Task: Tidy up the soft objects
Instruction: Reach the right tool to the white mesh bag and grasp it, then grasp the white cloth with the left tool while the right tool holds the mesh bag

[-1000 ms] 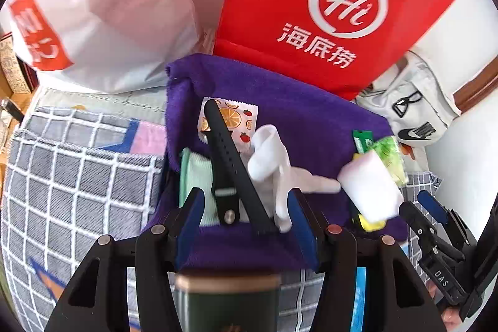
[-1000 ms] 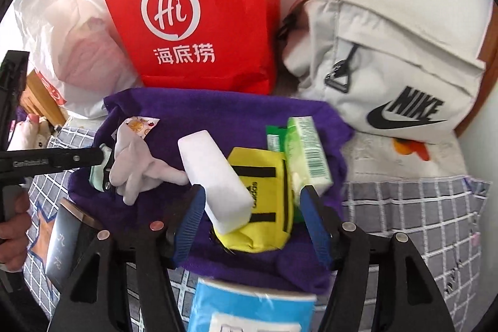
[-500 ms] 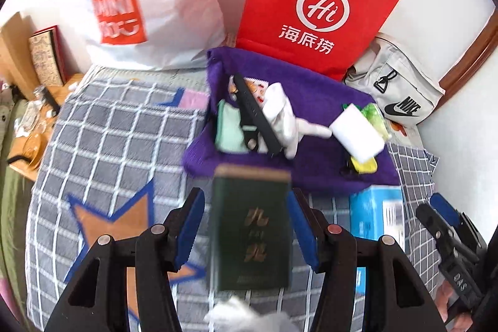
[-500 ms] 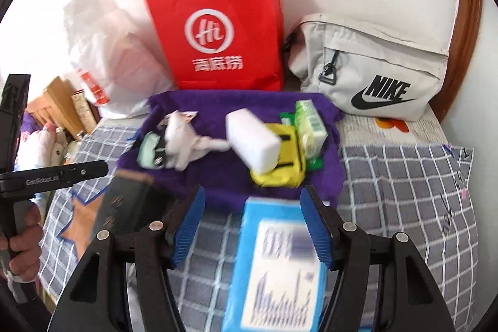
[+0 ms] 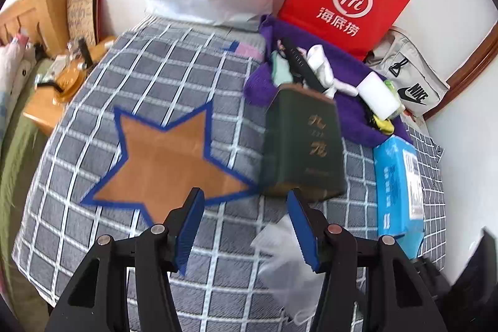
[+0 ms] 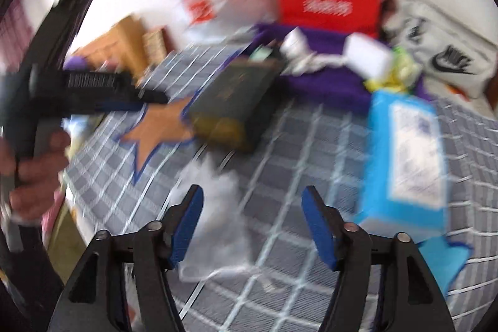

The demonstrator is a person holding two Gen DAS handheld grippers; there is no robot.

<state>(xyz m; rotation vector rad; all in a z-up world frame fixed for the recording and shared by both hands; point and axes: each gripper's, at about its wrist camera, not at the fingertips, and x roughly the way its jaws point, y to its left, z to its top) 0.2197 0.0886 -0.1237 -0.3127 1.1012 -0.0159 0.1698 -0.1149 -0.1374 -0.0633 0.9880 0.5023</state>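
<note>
The bed's checked quilt point(image 5: 130, 77) lies bare on the left around the star patch point(image 5: 165, 161). Left gripper point(image 5: 246, 226) jaws stand spread, empty, over it. A clear bag point(image 6: 214, 217) lies between the right gripper point(image 6: 252, 226) jaws, which are opening. Soft things sit piled on the purple towel point(image 5: 351, 114) at the far right edge.

home bedroom: checked bedspread point(image 5: 174, 58), wooden nightstand point(image 5: 43, 111)
</note>
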